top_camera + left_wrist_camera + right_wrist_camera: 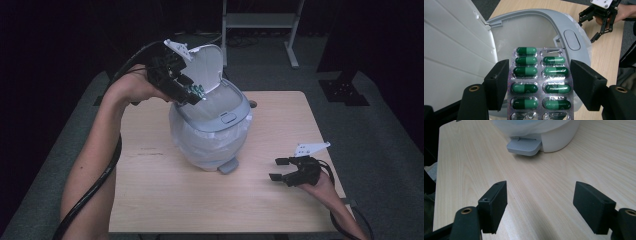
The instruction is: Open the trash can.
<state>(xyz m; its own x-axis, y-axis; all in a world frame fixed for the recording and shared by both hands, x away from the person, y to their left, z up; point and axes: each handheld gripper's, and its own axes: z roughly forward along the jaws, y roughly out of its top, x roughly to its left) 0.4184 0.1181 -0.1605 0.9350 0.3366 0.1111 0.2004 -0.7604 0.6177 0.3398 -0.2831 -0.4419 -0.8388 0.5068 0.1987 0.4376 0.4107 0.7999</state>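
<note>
A silver blister pack (540,82) of green capsules is pinched by its edges in my left gripper (539,86), which is shut on it. It hangs over the mouth of a grey-white pedal bin (210,140) lined with a white bag, whose lid (207,67) stands raised behind the left gripper (192,95). In the left gripper view the bin rim (559,22) curves beyond the pack. My right gripper (279,169) is open and holds nothing, low over the table to the right of the bin; its jaws (540,202) face the bin's foot pedal (524,146).
The bin stands mid-table on a light wooden table (165,200), with bare wood in front and to the right. A metal frame (260,22) and a dark stand base (345,90) stand on the carpet beyond the table.
</note>
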